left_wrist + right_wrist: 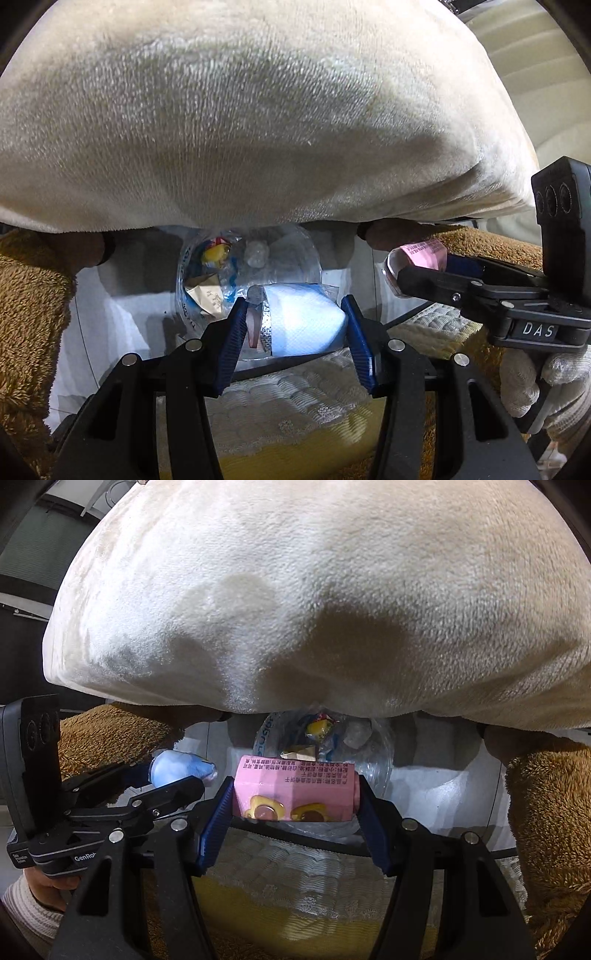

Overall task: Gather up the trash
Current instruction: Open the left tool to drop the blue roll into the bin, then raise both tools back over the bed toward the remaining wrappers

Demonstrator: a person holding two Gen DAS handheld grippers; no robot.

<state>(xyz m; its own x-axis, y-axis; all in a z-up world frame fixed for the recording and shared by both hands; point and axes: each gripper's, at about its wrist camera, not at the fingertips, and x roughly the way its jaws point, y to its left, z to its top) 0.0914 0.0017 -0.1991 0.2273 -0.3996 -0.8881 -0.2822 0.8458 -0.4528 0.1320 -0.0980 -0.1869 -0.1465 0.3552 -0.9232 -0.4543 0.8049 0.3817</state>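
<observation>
My left gripper (293, 325) is shut on a pale blue and white wrapped packet (303, 321), held just in front of a clear plastic bag of trash (251, 266) below a cream cushion. My right gripper (295, 794) is shut on a pink snack packet (295, 790), held over the same clear bag (325, 738). In the left wrist view the right gripper (399, 273) and its pink packet (424, 254) show at the right. In the right wrist view the left gripper (184, 775) and its blue packet (177, 770) show at the left.
A large cream cushion (258, 110) fills the upper half of both views. Brown fleece fabric (29, 295) lies at the left and the right (546, 794). A quilted white and yellow cover (295, 406) lies under the grippers. A white floor or surface (443, 794) is behind the bag.
</observation>
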